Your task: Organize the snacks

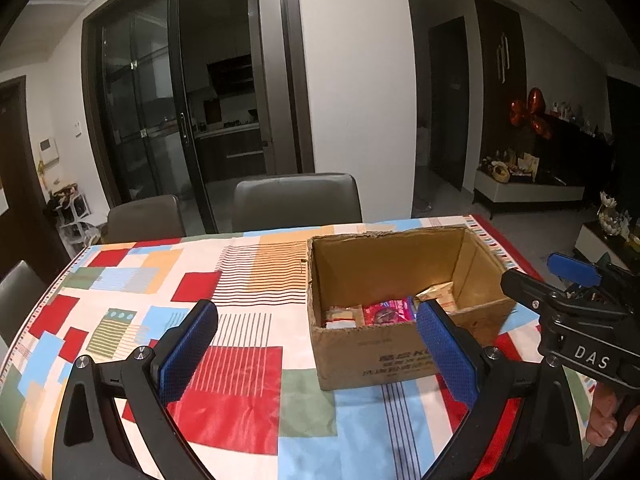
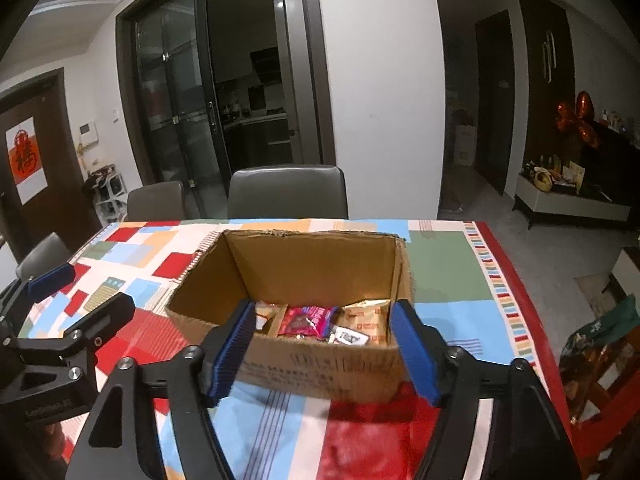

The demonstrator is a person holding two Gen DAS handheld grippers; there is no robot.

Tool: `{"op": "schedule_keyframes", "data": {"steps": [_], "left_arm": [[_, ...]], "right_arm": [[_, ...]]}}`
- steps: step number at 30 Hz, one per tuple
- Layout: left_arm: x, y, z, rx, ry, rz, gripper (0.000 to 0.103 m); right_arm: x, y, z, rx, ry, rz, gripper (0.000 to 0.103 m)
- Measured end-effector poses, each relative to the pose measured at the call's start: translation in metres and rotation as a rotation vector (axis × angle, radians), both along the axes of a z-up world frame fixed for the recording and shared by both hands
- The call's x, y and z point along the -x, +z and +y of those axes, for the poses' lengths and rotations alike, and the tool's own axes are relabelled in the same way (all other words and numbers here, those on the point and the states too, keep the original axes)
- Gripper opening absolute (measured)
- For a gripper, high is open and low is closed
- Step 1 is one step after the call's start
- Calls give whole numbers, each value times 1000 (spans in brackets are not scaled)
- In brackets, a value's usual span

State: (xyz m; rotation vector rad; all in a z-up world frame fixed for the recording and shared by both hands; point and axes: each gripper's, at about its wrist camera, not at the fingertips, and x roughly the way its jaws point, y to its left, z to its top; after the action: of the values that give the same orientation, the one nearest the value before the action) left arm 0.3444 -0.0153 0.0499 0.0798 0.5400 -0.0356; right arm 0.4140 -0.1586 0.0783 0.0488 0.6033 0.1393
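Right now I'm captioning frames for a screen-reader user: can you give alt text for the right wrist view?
An open cardboard box holding snack packets sits on a colourful patchwork tablecloth, framed by the open, empty right gripper. The left gripper shows at the left edge; grey chairs stand behind the table.

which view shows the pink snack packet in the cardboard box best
Right wrist view: the pink snack packet lies nearly whole inside the brown cardboard box. In the left wrist view the packet is partly hidden behind the box's near wall.

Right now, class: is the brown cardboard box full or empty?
Partly filled: the brown cardboard box holds several snack packets along its bottom.
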Motion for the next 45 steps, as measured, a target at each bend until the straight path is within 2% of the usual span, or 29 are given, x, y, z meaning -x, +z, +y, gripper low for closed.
{"op": "schedule_keyframes", "data": {"steps": [8, 14, 17, 27, 37, 45], "left_arm": [[47, 18, 3, 36, -11, -22, 103], [86, 26, 1, 25, -19, -48, 103], [104, 27, 0, 20, -27, -63, 103], [167, 25, -1, 35, -39, -91, 103], [199, 22, -3, 50, -40, -93, 103], [210, 22, -8, 41, -43, -98, 103]], "right_arm": [[48, 21, -4, 7, -23, -9, 81], [90, 30, -7, 12, -29, -36, 84], [112, 32, -7, 10, -27, -53, 87], [169, 31, -10, 9, -25, -70, 88], [210, 22, -14, 11, -30, -70, 88], [222, 26, -20, -8, -37, -91, 88]]}}
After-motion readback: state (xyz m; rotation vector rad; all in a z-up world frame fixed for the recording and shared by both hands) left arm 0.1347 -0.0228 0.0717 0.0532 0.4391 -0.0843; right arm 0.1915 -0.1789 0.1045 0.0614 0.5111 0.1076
